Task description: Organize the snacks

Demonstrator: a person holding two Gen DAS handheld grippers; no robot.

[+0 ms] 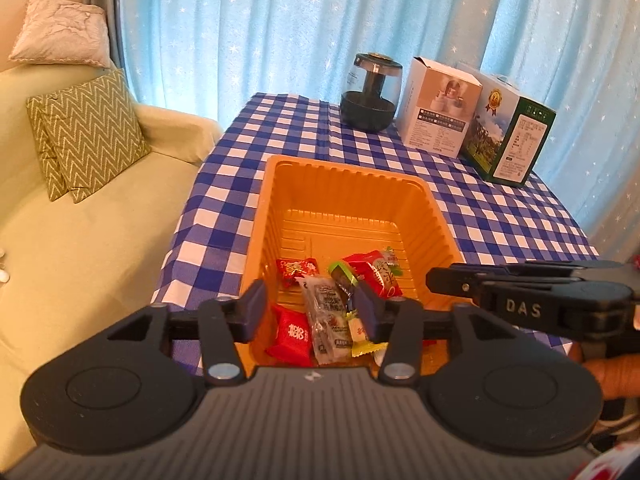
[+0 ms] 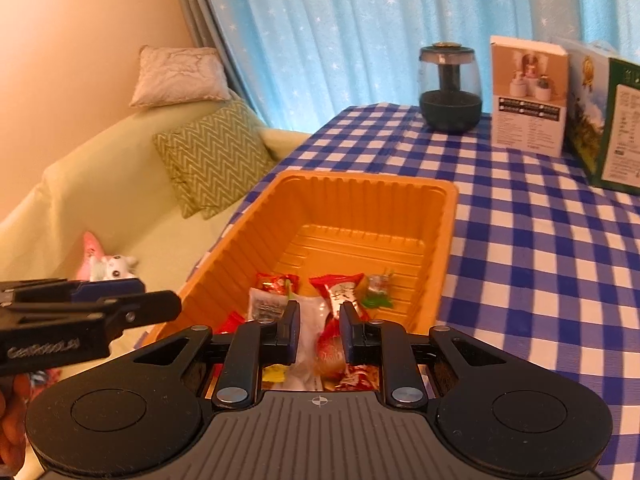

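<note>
An orange plastic tray [image 1: 344, 184] stands on the blue checked tablecloth, also shown in the right wrist view [image 2: 448, 216]. Several wrapped snacks lie in its near end: a red packet [image 1: 294, 332], a clear packet [image 1: 326, 320], a red and white packet [image 1: 378, 274]. My left gripper [image 1: 310, 312] hangs open and empty over these snacks. My right gripper [image 2: 320, 332] is open above the near end of the tray, with a red snack [image 2: 328, 350] seen between its fingers, not clearly gripped. The right gripper also shows from the side in the left wrist view [image 1: 436, 280].
A dark glass jar [image 1: 372, 94], a white box [image 1: 438, 108] and a green box [image 1: 510, 140] stand at the back of the table. A pale sofa [image 1: 92, 240] with cushions [image 1: 86, 132] lies to the left. Blue curtains hang behind.
</note>
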